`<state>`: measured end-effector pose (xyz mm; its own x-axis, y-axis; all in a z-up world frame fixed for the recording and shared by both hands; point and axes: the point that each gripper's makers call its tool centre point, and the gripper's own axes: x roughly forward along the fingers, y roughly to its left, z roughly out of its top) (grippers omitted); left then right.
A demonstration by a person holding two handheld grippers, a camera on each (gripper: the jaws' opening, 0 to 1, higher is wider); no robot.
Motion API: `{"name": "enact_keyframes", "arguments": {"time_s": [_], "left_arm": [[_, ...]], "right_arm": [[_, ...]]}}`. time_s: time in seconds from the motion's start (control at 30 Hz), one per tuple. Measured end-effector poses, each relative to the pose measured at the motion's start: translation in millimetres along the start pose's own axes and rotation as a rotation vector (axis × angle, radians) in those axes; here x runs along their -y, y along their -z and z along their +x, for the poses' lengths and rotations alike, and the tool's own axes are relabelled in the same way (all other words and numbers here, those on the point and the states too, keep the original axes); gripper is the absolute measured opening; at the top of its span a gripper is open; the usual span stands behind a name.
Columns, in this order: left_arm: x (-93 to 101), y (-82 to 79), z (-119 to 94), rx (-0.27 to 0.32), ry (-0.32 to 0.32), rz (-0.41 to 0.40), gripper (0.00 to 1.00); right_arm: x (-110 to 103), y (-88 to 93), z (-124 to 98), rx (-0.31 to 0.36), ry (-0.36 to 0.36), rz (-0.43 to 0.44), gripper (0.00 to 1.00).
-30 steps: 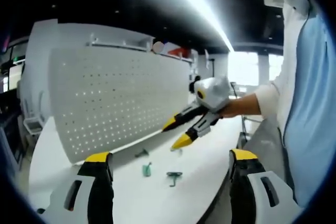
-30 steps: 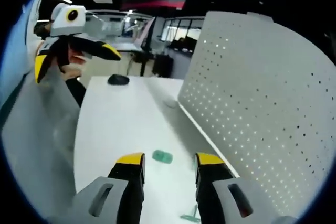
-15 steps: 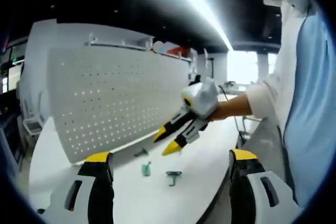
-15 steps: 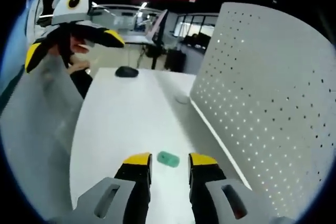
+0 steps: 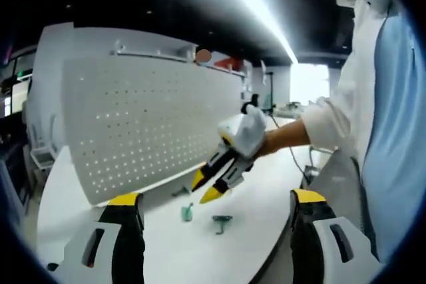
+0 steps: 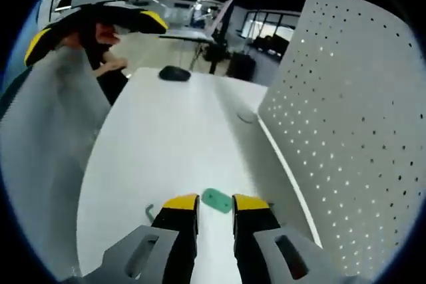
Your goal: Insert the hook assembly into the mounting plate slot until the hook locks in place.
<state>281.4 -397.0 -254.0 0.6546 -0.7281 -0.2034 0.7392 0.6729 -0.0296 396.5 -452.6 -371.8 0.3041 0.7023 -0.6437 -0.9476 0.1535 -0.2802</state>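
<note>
Right tool [image 6: 207, 203] lowered, narrowed toward green hook [image 6: 216, 199].

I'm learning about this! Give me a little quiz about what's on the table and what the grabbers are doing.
1. True or false: the right gripper has its yellow-tipped fingers closed around the green piece.
2. Multiple choice: what stands upright along the back of the white table? A) a white board full of small holes B) a glass window C) a bookshelf
3. Fill in the missing word: in the left gripper view, the left gripper holds its fingers wide ____.

Key: 1 false, they come down just near it, and it still lies on the table. 2 A, the pegboard. 3 apart.
</note>
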Motion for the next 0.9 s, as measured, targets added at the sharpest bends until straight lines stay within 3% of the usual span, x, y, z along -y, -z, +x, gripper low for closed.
{"name": "enact_keyframes", "arguments": {"time_s": [0.37, 0.53, 0.9], "left_arm": [[1.7, 2.6, 0.8, -0.011, 0.003, 0.005, 0.92], [2.1, 2.9, 0.3, -0.011, 0.002, 0.004, 0.92], [0.5, 1.5, -0.7, -0.003, 0.0, -0.001, 0.92]], "right_arm": [[-7.3, 7.9, 13.0, -0.019, -0.026, -0.031, 0.15], [-5.3, 9.9, 17.7, -0.053, -0.009, -0.139, 0.13], [-2.5, 13.2, 23.3, -0.068, -0.022, -0.154, 0.08]]}}
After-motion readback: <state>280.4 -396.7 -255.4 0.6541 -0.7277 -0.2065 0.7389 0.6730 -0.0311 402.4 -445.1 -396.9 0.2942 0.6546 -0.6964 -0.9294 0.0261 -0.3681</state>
